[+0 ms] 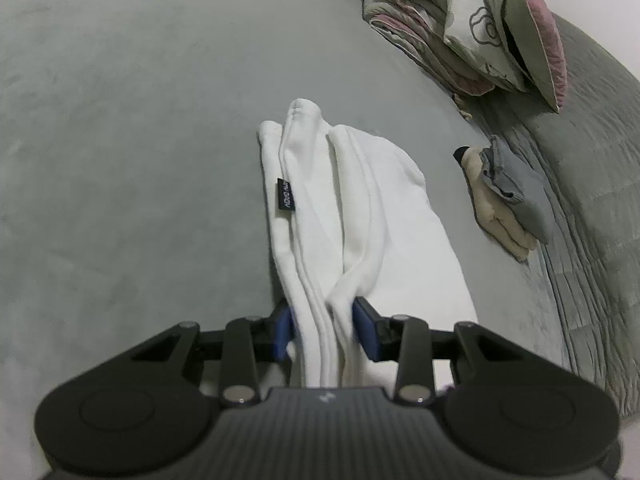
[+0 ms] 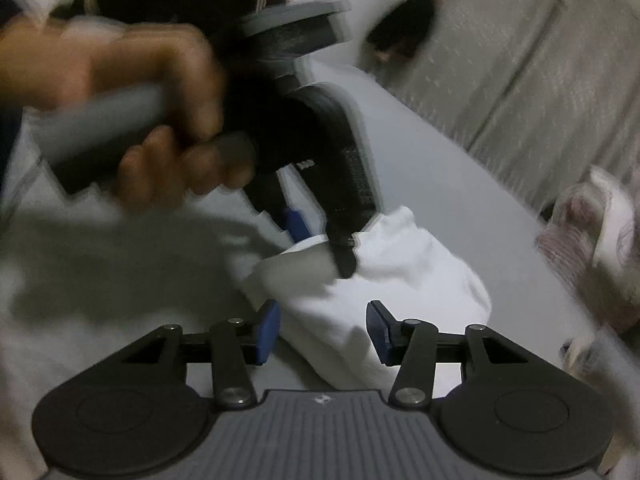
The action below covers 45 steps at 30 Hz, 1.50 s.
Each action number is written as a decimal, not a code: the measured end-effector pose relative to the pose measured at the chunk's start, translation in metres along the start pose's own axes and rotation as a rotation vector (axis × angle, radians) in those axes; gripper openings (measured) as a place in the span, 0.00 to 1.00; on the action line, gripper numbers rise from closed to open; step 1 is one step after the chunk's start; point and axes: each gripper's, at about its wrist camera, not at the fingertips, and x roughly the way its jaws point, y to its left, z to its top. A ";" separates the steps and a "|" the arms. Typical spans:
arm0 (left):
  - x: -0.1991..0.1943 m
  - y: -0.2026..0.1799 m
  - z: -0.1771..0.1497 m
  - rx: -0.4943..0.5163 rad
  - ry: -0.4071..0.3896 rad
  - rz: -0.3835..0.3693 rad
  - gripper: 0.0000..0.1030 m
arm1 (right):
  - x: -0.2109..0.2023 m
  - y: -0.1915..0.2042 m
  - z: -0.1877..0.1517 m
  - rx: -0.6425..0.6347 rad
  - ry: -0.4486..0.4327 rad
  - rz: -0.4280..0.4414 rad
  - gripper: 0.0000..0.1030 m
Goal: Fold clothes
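Observation:
A white garment [image 1: 352, 216] lies folded lengthwise on the grey bed sheet [image 1: 120, 140], with a small black label [image 1: 285, 196] on its left fold. My left gripper [image 1: 326, 326] is shut on the bunched near end of the garment. In the right wrist view, which is blurred, my right gripper [image 2: 323, 330] is open, its blue pads either side of the garment's near edge [image 2: 360, 300]. The left gripper [image 2: 320, 236] shows there too, held by a hand [image 2: 132, 112], clamped on the garment's far end.
A rolled floral quilt in pink and grey [image 1: 468, 20] lies at the far right. A folded stack of beige and grey-blue clothes [image 1: 504, 200] sits right of the garment. A grey quilted blanket [image 1: 592, 200] covers the right side.

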 end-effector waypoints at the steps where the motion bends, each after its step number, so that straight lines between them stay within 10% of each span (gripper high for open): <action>1: -0.002 0.000 0.000 0.006 0.000 0.001 0.32 | 0.005 0.007 0.000 -0.027 0.009 -0.003 0.49; 11: -0.024 0.014 0.004 -0.051 -0.025 -0.024 0.32 | 0.043 0.050 0.004 -0.313 0.019 -0.144 0.53; 15: -0.032 0.020 0.006 -0.076 -0.037 -0.025 0.32 | 0.041 0.025 0.014 -0.142 0.039 -0.100 0.16; 20: -0.037 0.032 0.004 -0.129 -0.027 -0.063 0.43 | 0.029 -0.044 0.014 0.306 0.000 0.054 0.14; 25: -0.032 0.044 -0.003 -0.246 0.007 -0.149 0.51 | 0.029 -0.071 0.011 0.469 -0.026 0.130 0.14; 45: 0.003 0.027 -0.011 -0.324 -0.005 -0.232 0.82 | 0.033 -0.047 0.012 0.309 -0.008 0.093 0.14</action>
